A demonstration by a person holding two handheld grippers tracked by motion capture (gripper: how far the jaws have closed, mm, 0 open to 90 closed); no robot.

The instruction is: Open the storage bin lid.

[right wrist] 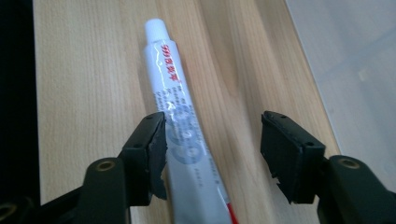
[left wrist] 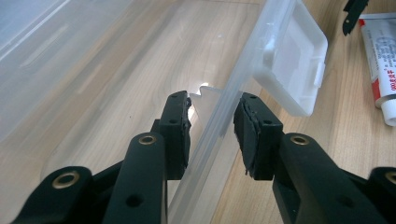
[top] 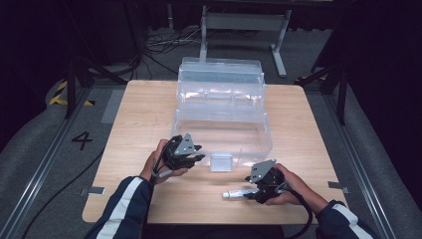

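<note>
- High view: a person in a dark jacket with white-striped sleeves works at a light wooden table (top: 149,114), a two-jaw gripper in each hand. The left gripper (top: 198,153) sits at the near left corner of a clear plastic storage box (top: 221,107), whose stepped tiers stand open toward the far edge. A small clear latch flap (top: 221,162) hangs at the front wall of the box, just beside that gripper. The right gripper (top: 250,190) lies low over the near right part of the table, at one end of a white tube (top: 239,193) that rests flat on the wood, cap end toward the person's left, well in front of the box.
- Left gripper view: the left gripper (left wrist: 211,122) straddles the box's clear front wall (left wrist: 219,126), one black pad inside and one outside. The jaws are partly closed; whether the pads press the wall I cannot tell, as a sliver of gap seems to remain. The latch flap (left wrist: 292,65) juts beyond, with the tube (left wrist: 385,70) on the table past it.
- Right gripper view: the right gripper (right wrist: 212,149) stands half open over the tube (right wrist: 180,130), which bears red print. The left pad touches the tube's side; the right pad is well clear. Nothing is clamped.
</note>
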